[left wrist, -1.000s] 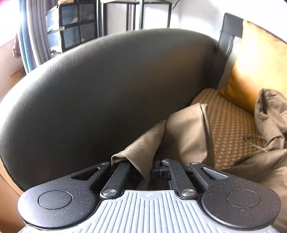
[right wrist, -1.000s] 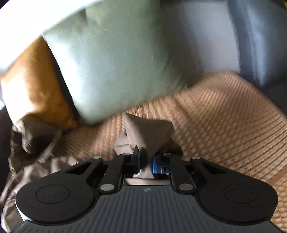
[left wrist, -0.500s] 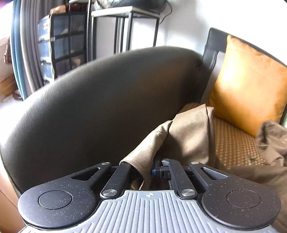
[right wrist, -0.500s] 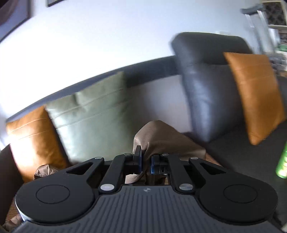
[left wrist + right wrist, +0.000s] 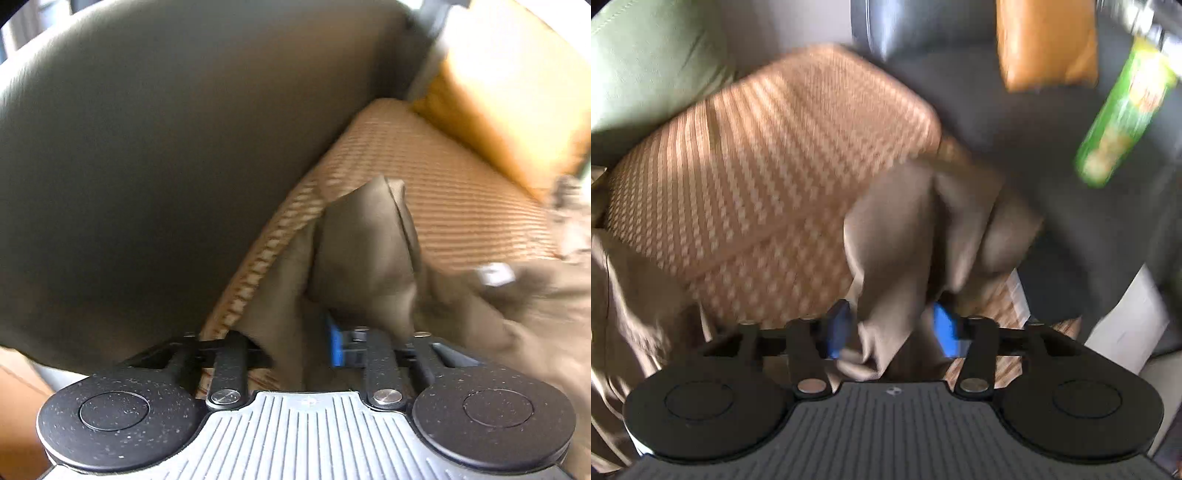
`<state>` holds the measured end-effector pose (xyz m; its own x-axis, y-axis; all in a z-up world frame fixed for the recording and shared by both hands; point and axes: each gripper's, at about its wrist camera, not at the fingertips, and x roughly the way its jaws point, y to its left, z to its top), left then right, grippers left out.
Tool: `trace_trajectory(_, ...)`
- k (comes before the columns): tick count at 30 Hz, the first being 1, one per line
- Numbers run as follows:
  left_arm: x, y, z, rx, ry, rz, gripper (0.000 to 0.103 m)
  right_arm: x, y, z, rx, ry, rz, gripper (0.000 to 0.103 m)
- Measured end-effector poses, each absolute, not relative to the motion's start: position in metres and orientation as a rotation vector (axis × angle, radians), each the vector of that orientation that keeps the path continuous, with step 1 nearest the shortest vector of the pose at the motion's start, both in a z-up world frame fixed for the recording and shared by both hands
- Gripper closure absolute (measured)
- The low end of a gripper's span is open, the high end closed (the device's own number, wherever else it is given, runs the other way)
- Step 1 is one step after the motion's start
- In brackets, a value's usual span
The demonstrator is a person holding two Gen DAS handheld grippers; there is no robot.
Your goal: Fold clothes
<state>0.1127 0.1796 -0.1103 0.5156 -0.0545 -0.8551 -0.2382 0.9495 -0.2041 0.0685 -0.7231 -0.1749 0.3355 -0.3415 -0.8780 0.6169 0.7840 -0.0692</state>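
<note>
The brown garment (image 5: 362,251) lies bunched on the woven tan seat mat (image 5: 443,184), a corner standing up between the fingers of my left gripper (image 5: 299,350). Those jaws are parted, with the cloth loose in the gap. A white label (image 5: 495,275) shows on the cloth further right. In the right wrist view another fold of the garment (image 5: 897,229) droops between the blue pads (image 5: 838,328) of my right gripper (image 5: 890,328), which is open wide. This fold lies at the mat's (image 5: 757,147) right edge. Both views are motion-blurred.
A dark leather armrest (image 5: 166,147) rises close on the left. An orange cushion (image 5: 517,92) leans at the back. A green cushion (image 5: 646,66), another orange cushion (image 5: 1045,44) and a green can (image 5: 1119,114) on the dark seat surround the right side.
Both grippers came down from a lifted position to the seat and their jaws opened, letting go of the cloth corners. The garment now rests on the mat.
</note>
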Motion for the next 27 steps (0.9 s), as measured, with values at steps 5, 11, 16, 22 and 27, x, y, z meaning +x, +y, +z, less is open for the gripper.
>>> trace_trajectory(5, 0.106, 0.176, -0.048, -0.294, 0.931, 0.026, 0.040, 0.071, -0.704, -0.108, 0.155, 0.877, -0.641, 0.036)
trace_trajectory(11, 0.116, 0.137, 0.013, -0.279, 0.773, -0.087, 0.030, 0.110, -0.646, -0.093, 0.176, 0.824, -0.411, 0.031)
trace_trajectory(16, 0.163, 0.049, 0.007, -0.168, 0.792, -0.243, 0.028, 0.149, -0.595, -0.092, 0.205, 0.809, -0.208, 0.031)
trace_trajectory(22, 0.234, -0.065, -0.045, -0.073, 0.896, -0.426, 0.029, 0.196, -0.534, -0.091, 0.238, 0.785, 0.034, 0.031)
trace_trajectory(27, 0.283, -0.130, -0.097, -0.048, 0.970, -0.520, 0.029, 0.251, -0.522, -0.130, 0.266, 0.846, 0.107, 0.030)
